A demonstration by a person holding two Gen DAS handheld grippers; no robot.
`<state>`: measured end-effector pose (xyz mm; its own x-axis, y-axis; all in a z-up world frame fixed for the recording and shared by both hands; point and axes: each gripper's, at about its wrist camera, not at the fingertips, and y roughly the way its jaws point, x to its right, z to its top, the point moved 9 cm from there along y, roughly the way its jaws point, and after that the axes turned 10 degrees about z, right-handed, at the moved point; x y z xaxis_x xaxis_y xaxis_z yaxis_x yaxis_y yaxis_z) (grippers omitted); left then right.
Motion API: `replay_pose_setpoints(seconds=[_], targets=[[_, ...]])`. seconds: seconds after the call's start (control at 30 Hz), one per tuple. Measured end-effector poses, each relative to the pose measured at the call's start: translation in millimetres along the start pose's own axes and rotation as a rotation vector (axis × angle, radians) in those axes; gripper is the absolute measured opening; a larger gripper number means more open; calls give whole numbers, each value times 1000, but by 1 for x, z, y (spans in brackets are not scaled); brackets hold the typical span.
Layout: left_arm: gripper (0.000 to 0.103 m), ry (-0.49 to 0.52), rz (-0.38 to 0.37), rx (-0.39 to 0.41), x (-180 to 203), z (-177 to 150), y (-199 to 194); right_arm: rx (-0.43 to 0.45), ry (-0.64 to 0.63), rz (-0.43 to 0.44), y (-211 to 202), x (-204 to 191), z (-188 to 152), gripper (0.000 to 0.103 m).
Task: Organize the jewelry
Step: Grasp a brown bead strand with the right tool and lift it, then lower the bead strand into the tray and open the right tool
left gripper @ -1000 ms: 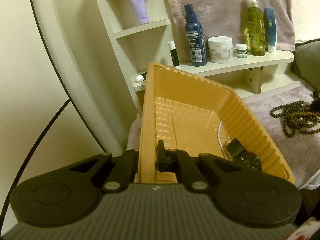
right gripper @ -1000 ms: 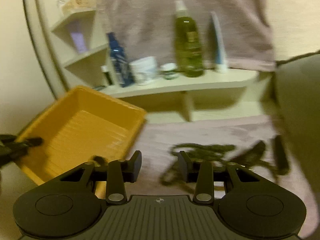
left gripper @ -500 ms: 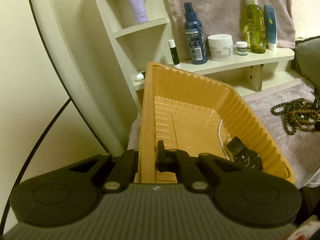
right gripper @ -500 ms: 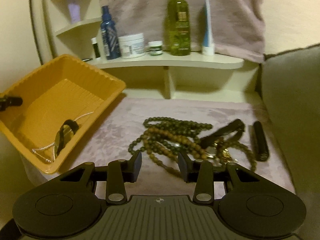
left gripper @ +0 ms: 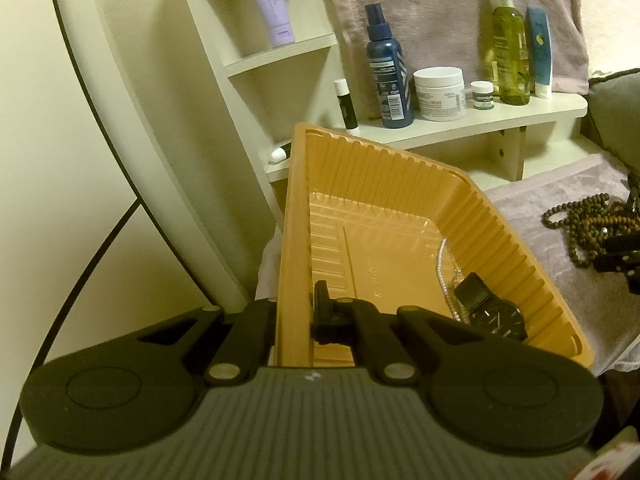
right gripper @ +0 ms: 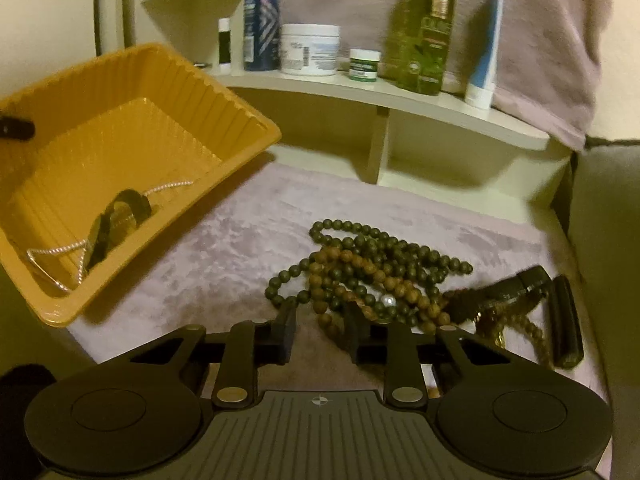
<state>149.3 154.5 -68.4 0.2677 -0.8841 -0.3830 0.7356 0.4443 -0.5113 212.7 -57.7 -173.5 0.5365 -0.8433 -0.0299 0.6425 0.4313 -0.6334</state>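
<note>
My left gripper [left gripper: 294,314] is shut on the near rim of an orange ribbed plastic tray [left gripper: 520,248] and holds it tilted. Inside the tray lie a black wristwatch [left gripper: 494,314] and a thin pearl chain [left gripper: 444,272]. The tray [right gripper: 236,108], watch [right gripper: 112,224] and chain [right gripper: 60,248] also show at the left of the right wrist view. My right gripper [right gripper: 320,330] is open and empty, just in front of a tangled pile of dark green and brown bead necklaces [right gripper: 368,268] on the mauve cloth. A black strap item [right gripper: 496,296] and a black stick [right gripper: 564,320] lie right of the pile.
A cream shelf [right gripper: 400,96] behind holds a blue spray bottle [right gripper: 260,16], a white jar [right gripper: 310,50], a small green jar [right gripper: 364,65], a green bottle [right gripper: 426,28] and a blue tube [right gripper: 484,48]. A grey cushion [right gripper: 608,240] stands at the right. A towel hangs behind.
My right gripper has swung from the tray toward the bead pile and come down close to it, still open. My left gripper keeps holding the tray almost still.
</note>
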Motion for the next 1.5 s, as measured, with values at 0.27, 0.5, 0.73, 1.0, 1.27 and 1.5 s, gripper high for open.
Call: replay_pose_setpoints(seconds=[0.27, 0.5, 0.73, 1.0, 1.27, 1.5], targets=[[2, 5, 1, 0, 0, 0, 0, -5, -38, -12, 4, -4, 2, 9], [2, 7, 2, 2, -1, 0, -1, 75, -4, -14, -22, -4, 16, 6], [3, 13, 4, 7, 0, 1, -3, 201, 126, 36, -61, 8, 43, 6], [3, 14, 5, 10, 1, 2, -4, 318, 163, 56, -98, 17, 80, 6], [3, 12, -1, 7, -1, 3, -2, 372, 157, 148, -102, -3, 114, 6], [3, 9, -5, 8, -1, 3, -1, 408, 133, 259, -95, -38, 146, 6]])
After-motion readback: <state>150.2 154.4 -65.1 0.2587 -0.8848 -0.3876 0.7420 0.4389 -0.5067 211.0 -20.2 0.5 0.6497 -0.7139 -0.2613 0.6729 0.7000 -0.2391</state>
